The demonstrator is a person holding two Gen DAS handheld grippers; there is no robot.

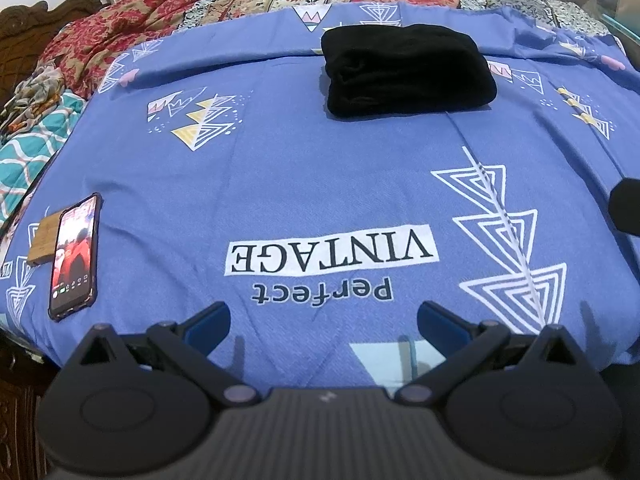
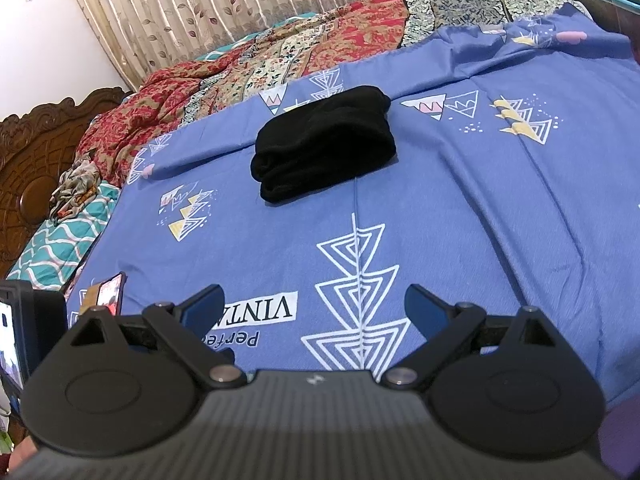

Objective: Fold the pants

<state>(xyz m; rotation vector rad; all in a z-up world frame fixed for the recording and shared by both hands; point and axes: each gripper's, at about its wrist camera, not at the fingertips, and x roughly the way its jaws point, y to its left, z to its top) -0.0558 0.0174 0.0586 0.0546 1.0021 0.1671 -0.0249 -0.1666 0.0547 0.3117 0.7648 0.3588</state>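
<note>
The black pants (image 1: 406, 72) lie folded into a compact stack on the blue printed bedsheet (image 1: 304, 176), toward the far side of the bed. They also show in the right wrist view (image 2: 326, 142). My left gripper (image 1: 323, 322) is open and empty, hovering over the near edge of the sheet, well short of the pants. My right gripper (image 2: 314, 306) is open and empty too, near the front of the bed. The left gripper's body (image 2: 24, 332) shows at the left edge of the right wrist view.
A phone with a lit screen (image 1: 75, 254) lies at the sheet's left edge beside a small wooden block (image 1: 42, 242). A red patterned quilt (image 1: 132, 28) is bunched along the far side. A carved wooden headboard (image 2: 40, 152) stands at left, a curtain (image 2: 240, 4) behind.
</note>
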